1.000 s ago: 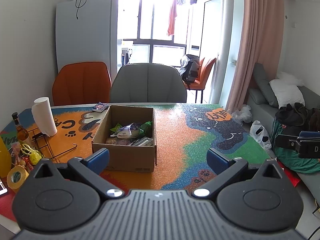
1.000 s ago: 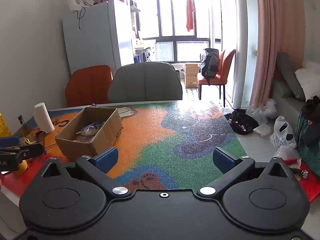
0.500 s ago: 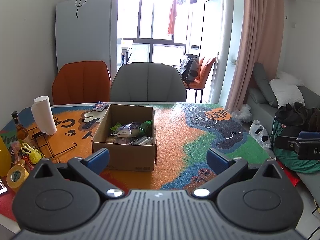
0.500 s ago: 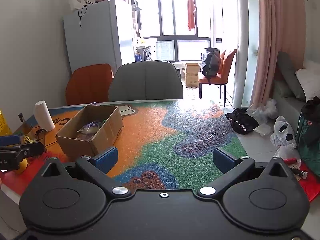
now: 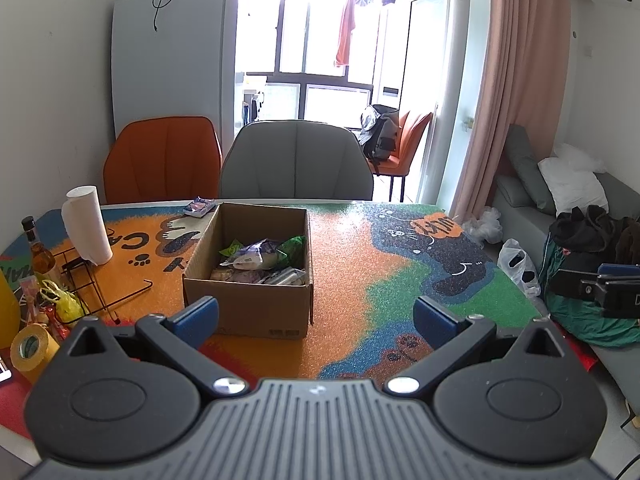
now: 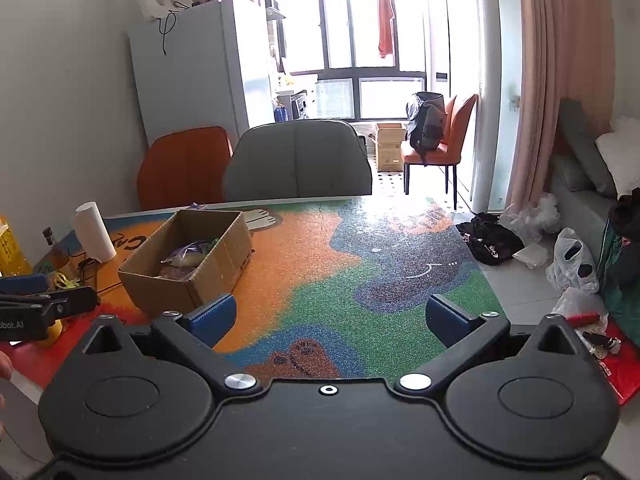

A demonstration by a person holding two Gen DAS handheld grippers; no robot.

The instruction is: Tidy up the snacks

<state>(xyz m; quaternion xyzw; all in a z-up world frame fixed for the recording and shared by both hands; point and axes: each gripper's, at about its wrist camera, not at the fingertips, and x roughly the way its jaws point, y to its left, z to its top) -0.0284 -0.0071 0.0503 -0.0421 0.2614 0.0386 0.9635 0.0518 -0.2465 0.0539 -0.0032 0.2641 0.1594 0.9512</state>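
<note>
— Anything different from a second ago?

— Hardly. The left gripper [image 5: 316, 314] has stayed wide open and empty, hanging over the near edge of the table [image 5: 352, 264], with the cardboard box [image 5: 256, 280] straight ahead of it. The view barely drifted. The right gripper [image 6: 331, 316] has crept a little; the box sits slightly higher in its view than before, off to its left. Its fingers are spread wide too, holding nothing.

— And the snacks?

— Most lie in the box: a pile of snack packets [image 5: 264, 260] at the near end. One small purple packet [image 5: 199, 205] lies out on the table just behind the box's far left corner.

— So is it done?

— I'd say nearly. With nothing gripped and little movement, it's either a pause or the finish; that stray packet looks like the only piece left to fetch
</note>
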